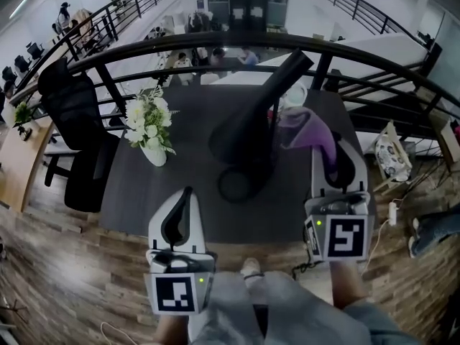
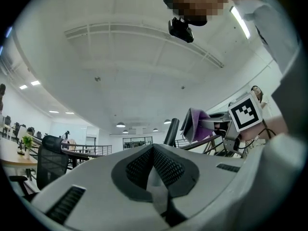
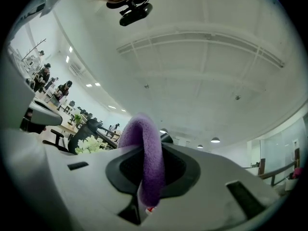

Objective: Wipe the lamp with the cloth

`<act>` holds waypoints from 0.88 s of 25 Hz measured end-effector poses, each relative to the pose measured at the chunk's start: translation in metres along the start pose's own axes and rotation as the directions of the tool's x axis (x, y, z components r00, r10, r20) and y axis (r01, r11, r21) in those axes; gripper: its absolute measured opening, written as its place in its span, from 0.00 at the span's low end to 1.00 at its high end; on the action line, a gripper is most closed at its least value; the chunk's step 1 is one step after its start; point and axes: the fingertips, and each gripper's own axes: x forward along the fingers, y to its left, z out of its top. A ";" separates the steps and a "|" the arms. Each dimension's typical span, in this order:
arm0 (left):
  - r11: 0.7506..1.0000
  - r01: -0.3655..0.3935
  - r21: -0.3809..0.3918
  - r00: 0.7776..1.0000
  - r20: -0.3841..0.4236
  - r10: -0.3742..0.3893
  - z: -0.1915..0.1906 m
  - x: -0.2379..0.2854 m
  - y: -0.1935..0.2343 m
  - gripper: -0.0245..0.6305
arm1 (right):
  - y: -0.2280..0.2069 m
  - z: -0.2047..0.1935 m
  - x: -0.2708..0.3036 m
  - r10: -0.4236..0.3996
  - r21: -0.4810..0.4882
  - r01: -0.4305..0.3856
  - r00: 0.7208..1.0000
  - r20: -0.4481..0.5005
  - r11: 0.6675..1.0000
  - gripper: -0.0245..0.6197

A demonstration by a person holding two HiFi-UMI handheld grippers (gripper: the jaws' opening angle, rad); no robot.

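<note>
On the dark table (image 1: 136, 192) before us, the black lamp (image 1: 259, 113) stands near the middle. Its cone shade leans up toward 1 o'clock, and its ring base (image 1: 241, 184) lies flat at the 6 o'clock end.

We hold the right gripper (image 1: 329, 148) at about 4 o'clock from the lamp. Its jaws are clamped on the purple cloth (image 1: 310, 129). In the right gripper view, a fold of the cloth (image 3: 148, 162) arches up between the pads and hangs down over them. From the head view the cloth sits just beside the shade at its 3 o'clock side. We cannot tell whether the two touch.

We hold the left gripper (image 1: 188, 191) at 7 o'clock from the lamp base, apart from it. Its jaws are pressed together with nothing between them, and the left gripper view shows the pads meeting along a single seam.

A vase of white flowers (image 1: 149, 126) stands at 9 o'clock from the lamp. A black office chair (image 1: 72, 113) stands off the table's 9 o'clock edge, and a dark railing (image 1: 215, 43) curves past at 12 o'clock.
</note>
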 end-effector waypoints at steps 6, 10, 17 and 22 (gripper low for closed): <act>0.999 -0.051 0.002 0.999 -0.002 0.051 -0.005 0.033 0.003 0.04 | -0.036 0.007 0.043 -0.015 -0.028 0.017 0.998 0.059 0.999 0.12; 0.997 -0.076 0.005 0.997 -0.004 0.076 -0.006 0.052 0.000 0.04 | -0.061 0.014 0.063 -0.048 -0.007 0.049 0.994 0.100 0.999 0.12; 0.996 -0.084 0.014 0.996 -0.019 0.084 -0.008 0.071 -0.006 0.04 | -0.082 0.008 0.077 -0.086 0.016 0.085 0.990 0.112 0.996 0.12; 0.998 -0.063 0.013 0.997 -0.033 0.064 -0.013 0.079 -0.003 0.04 | -0.071 -0.002 0.083 -0.073 0.016 0.072 0.994 0.086 0.997 0.12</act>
